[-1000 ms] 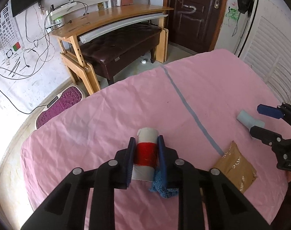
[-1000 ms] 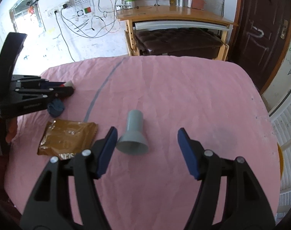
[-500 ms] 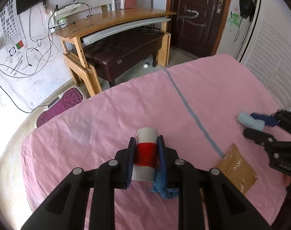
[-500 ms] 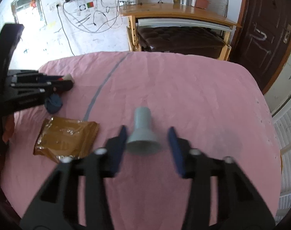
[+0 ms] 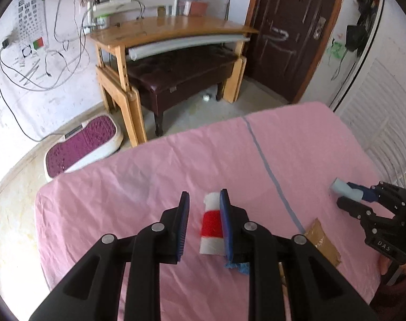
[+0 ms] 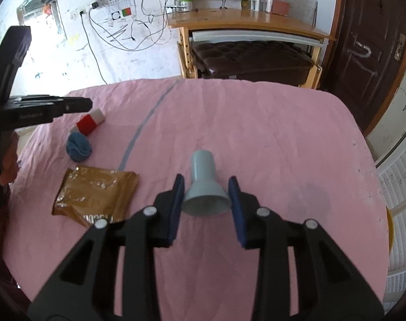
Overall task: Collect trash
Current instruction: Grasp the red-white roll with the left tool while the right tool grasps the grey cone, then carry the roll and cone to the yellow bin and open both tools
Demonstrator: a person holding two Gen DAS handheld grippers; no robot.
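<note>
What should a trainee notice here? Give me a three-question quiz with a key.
1. True or false: the left gripper is clamped on the red-and-white roll.
2. The wad near the brown packet is: A blue, B green, C yellow.
3. What does the right gripper grip?
Key: 1 false, its jaws stand open; 2 A; 3 the grey funnel.

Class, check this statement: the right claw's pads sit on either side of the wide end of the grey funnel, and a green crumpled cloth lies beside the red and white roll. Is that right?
Not quite. The cloth beside the red and white roll is blue, not green, as the right wrist view shows. The rest stands: the right claw has its pads on either side of the wide end of the grey funnel.
</note>
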